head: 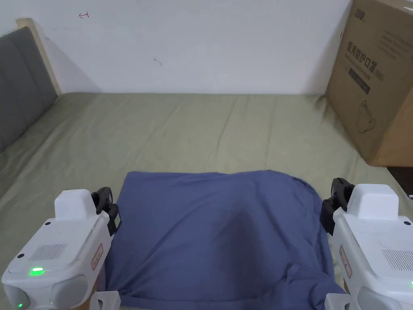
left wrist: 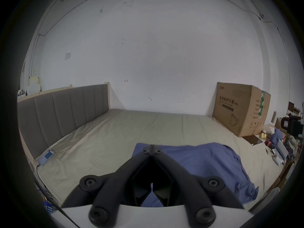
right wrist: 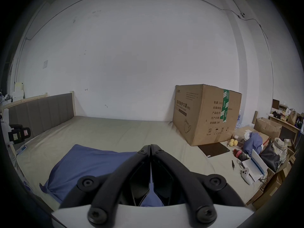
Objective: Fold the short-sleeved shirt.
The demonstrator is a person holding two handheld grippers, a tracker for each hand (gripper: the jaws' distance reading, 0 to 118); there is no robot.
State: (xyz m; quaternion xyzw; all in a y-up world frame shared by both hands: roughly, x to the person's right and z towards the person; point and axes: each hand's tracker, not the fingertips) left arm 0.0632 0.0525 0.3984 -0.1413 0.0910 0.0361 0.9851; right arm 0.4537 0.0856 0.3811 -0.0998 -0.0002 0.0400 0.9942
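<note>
A blue short-sleeved shirt (head: 217, 234) lies folded into a rough rectangle on the olive bed sheet (head: 201, 129), near its front edge. The shirt's right side bulges and is wrinkled. My left gripper (head: 105, 197) hovers at the shirt's left edge, jaws shut with nothing seen between them. My right gripper (head: 338, 189) is at the shirt's right edge, also shut with nothing in it. In the left gripper view the closed tips (left wrist: 152, 146) point over the shirt (left wrist: 205, 162). In the right gripper view the closed tips (right wrist: 150, 146) sit above the shirt (right wrist: 92, 162).
A large cardboard box (head: 375, 80) stands on the bed at the back right. A grey padded headboard (head: 20, 84) runs along the left. A phone (left wrist: 46, 157) lies by the headboard. Bags, boxes and clothes (right wrist: 255, 149) crowd the bed's right side.
</note>
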